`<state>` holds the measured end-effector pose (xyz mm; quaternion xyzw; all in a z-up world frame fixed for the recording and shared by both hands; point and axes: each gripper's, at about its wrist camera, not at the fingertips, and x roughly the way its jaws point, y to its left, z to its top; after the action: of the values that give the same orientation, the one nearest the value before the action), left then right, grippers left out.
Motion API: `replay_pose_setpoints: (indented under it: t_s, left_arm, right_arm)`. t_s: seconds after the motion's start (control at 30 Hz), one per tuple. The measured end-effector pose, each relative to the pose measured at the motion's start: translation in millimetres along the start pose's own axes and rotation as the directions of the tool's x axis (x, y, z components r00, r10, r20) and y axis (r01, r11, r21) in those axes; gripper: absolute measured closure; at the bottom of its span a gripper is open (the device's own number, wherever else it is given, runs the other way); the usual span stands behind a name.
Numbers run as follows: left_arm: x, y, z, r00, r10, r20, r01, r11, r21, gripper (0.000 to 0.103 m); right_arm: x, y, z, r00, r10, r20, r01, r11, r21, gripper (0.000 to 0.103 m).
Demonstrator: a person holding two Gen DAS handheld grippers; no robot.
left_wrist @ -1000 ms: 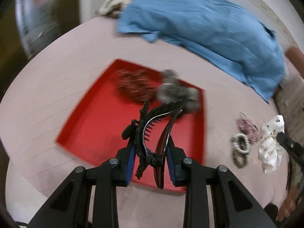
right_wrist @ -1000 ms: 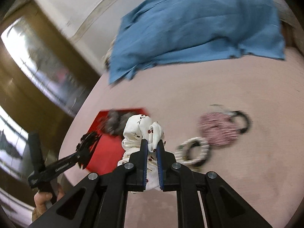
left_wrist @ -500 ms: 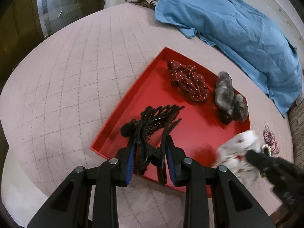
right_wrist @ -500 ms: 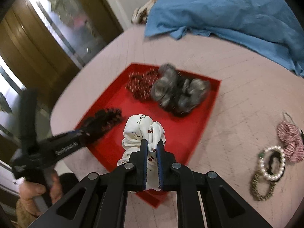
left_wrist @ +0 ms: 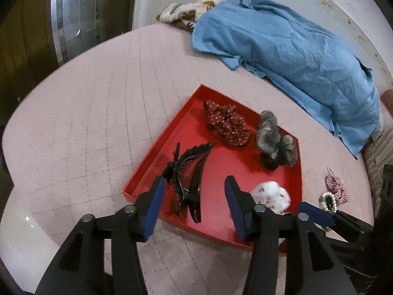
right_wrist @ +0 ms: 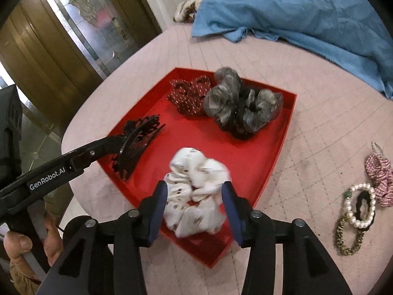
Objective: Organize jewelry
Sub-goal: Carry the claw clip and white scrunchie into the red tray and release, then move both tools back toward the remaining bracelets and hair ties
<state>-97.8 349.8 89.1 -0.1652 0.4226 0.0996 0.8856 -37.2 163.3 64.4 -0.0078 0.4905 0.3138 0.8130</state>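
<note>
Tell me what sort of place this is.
Probably a bedroom at home: a quilted pink bedspread covers a bed, with a blue garment lying rumpled on it, and a wooden door with patterned glass stands beside it.

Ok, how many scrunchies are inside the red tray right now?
3. A dark red dotted scrunchie lies at the far end of the red tray, a grey scrunchie beside it, and a white printed scrunchie at the near end, between the open right gripper's fingers. None appears hidden.

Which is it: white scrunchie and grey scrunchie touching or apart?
Apart. The right wrist view shows bare red tray floor between the white scrunchie and the grey scrunchie.
</note>
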Motion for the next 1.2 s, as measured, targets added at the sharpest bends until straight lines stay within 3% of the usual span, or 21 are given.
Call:
replay_pose_setpoints:
  t_s: [0.13, 0.3, 0.47, 0.73, 1.2]
  left_arm:
    - [-19, -13, -4, 0.999, 0.018, 0.039, -0.019, 1.0, 0.02, 0.044]
    - [-37, -38, -10, 0.997, 0.027, 0.071, -0.032, 0.997, 0.076, 0.04]
    - [-48, -63, -18, 0.996, 0.02, 0.085, -0.032, 0.99, 0.136, 0.034]
    - [-53, -97, -31, 0.998, -0.02, 0.052, 0.01, 0.984, 0.178, 0.033]
    - [-49, -145, -57, 0.999, -0.051, -0.011, 0.052, 0.958, 0.282, 0.033]
  right_arm:
    - [-23, 0, -7, 0.999, 0.005, 0.04, -0.005, 1.0, 0.007, 0.04]
    - [-51, -9, -21, 0.995, 0.003, 0.096, -0.007, 0.999, 0.033, 0.036]
    - [-85, -24, -44, 0.988, -0.051, 0.149, 0.046, 0.998, 0.037, 0.031]
    - [-113, -69, -78, 0.978, -0.118, 0.171, 0.095, 0.986, 0.138, 0.029]
    - [-146, -151, -127, 0.957, -0.221, 0.19, 0.141, 0.921, 0.363, 0.028]
